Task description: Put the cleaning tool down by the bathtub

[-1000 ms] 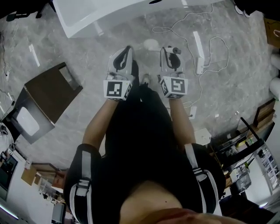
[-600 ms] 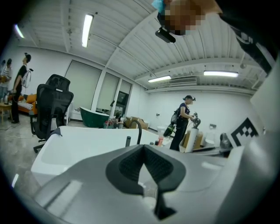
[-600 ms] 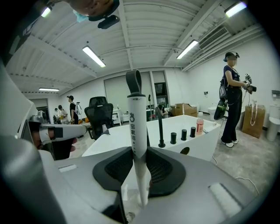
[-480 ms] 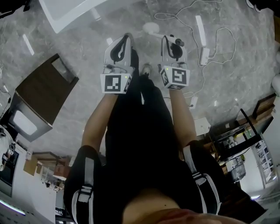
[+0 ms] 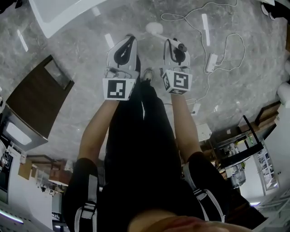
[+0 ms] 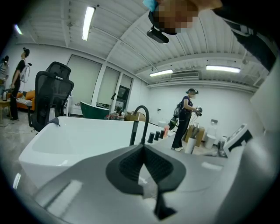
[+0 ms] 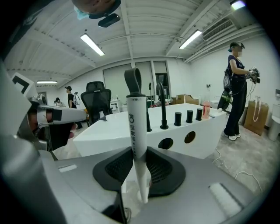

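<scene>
Roughly top-down: a grey marble floor (image 5: pixel 81 68) fills the head view, w/ a white bathtub (image 5: pixel 59 13) at its far left corner. A person in black stands mid-floor, both arms stretched fwd toward the tub.

Left gripper (image 5: pixel 130 40): jaws together, nothing btwn them. It prob. just rides alongside as a spare.

Right gripper (image 5: pixel 172 43): jaws clamped on the cleaning tool (image 7: pixel 134 118). The pads squeeze the white handle partway down, so the tool stands upright across the jaws w/ its dark hanging loop (image 7: pixel 133 81) on top. A mid-handle grip likely keeps it steady & leaves the lower end free to meet the floor first.

The tool is held, not yet set down, and faces the tub's side w/ the black taps (image 7: pixel 162 105), near it but not beside it. A white round shape (image 5: pixel 154 28) just past the right gripper may be the tool's head; can't tell.

Judgement: task unfinished. Next comes lowering the tool onto bare floor by the tub wall, clear of the power strip (image 5: pixel 211 62) toward the floor's right edge.
</scene>
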Action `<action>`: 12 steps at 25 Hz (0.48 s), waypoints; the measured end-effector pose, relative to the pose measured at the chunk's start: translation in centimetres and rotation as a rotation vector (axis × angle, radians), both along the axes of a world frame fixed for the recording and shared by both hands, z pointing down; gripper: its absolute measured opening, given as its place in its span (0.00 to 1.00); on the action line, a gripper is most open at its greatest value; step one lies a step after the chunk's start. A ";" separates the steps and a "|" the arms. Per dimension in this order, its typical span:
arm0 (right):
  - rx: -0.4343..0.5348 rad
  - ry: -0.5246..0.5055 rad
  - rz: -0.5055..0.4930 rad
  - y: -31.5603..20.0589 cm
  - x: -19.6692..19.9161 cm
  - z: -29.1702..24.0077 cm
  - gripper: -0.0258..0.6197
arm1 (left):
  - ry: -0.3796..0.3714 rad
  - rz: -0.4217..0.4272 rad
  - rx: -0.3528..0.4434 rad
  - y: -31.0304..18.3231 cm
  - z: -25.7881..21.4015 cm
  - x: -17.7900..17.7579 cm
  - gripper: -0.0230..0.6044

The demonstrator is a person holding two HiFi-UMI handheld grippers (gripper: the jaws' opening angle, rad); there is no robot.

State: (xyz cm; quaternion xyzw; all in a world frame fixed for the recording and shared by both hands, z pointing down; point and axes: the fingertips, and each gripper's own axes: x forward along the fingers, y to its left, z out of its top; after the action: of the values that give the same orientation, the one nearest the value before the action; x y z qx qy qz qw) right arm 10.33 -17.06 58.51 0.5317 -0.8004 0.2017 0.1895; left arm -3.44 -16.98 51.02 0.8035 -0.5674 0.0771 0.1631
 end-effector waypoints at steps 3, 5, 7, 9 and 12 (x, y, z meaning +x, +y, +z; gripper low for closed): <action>-0.009 0.013 -0.014 -0.5 -1.0 2.7 0.19 | 0.002 0.003 -0.028 -0.1 2.3 -0.6 0.05; -0.018 0.017 -0.011 -0.9 -1.5 4.6 0.19 | 0.003 0.007 -0.048 -0.2 4.0 -0.9 0.05; -0.028 0.016 0.000 -1.4 -1.8 6.3 0.19 | 0.008 0.008 -0.062 -0.3 5.6 -1.3 0.05; -0.040 0.014 0.012 -1.9 -2.1 8.0 0.19 | 0.012 0.004 -0.070 -0.5 7.0 -1.7 0.05; -0.055 0.019 0.019 -2.6 -2.4 10.4 0.19 | 0.008 0.003 -0.074 -1.0 8.6 -2.3 0.05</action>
State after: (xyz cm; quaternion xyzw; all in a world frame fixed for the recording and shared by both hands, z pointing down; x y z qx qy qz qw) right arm 7.93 -19.63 68.91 0.5358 -0.7876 0.2204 0.2099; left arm -5.73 -17.94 59.58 0.7980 -0.5624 0.0948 0.1948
